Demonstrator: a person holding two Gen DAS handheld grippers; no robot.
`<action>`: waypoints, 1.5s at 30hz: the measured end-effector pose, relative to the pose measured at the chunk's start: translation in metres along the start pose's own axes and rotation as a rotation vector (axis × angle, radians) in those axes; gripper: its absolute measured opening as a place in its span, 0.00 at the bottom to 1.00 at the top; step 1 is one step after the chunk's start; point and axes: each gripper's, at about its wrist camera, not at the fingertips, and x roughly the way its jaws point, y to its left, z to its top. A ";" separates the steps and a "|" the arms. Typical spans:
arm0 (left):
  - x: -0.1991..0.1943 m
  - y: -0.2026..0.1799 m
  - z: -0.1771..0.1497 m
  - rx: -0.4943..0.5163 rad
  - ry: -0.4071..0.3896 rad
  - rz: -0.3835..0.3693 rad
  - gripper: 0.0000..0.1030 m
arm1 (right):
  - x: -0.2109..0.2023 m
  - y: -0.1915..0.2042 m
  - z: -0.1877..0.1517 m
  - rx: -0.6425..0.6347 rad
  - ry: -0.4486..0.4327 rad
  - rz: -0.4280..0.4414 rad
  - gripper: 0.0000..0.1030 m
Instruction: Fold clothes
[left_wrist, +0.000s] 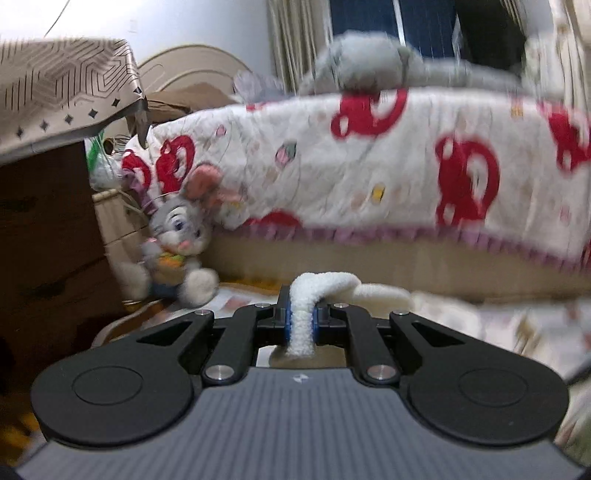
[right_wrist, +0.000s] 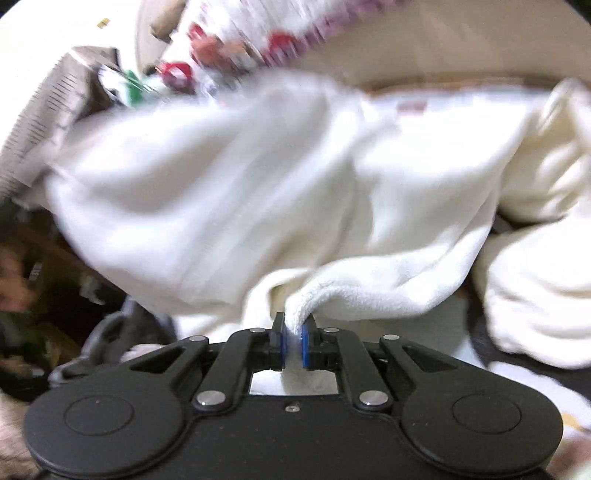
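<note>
A white fleece garment (right_wrist: 280, 177) fills most of the right wrist view, hanging in blurred folds. My right gripper (right_wrist: 293, 332) is shut on a pinched edge of it between the blue pads. In the left wrist view my left gripper (left_wrist: 302, 317) is shut on another thick edge of the white fleece garment (left_wrist: 325, 284), which loops over the fingers and trails off to the right. The rest of the cloth is hidden below the left gripper's body.
A bed with a white quilt printed with red shapes (left_wrist: 369, 158) runs across ahead. A grey plush rabbit (left_wrist: 177, 236) sits at its left end. A dark wooden cabinet (left_wrist: 48, 240) under a patterned cloth (left_wrist: 62, 96) stands at the left. Grey clothing (left_wrist: 369, 62) lies on the quilt.
</note>
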 end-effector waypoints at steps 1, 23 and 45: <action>-0.007 0.001 0.000 0.008 0.022 -0.007 0.09 | -0.027 0.010 0.004 -0.020 -0.019 -0.005 0.10; -0.002 -0.013 -0.177 -0.008 0.909 -0.154 0.16 | -0.100 -0.049 -0.134 0.012 0.424 -0.385 0.10; 0.269 0.014 -0.093 -0.478 0.641 -0.200 0.51 | 0.009 -0.035 0.122 -0.238 0.211 -0.460 0.45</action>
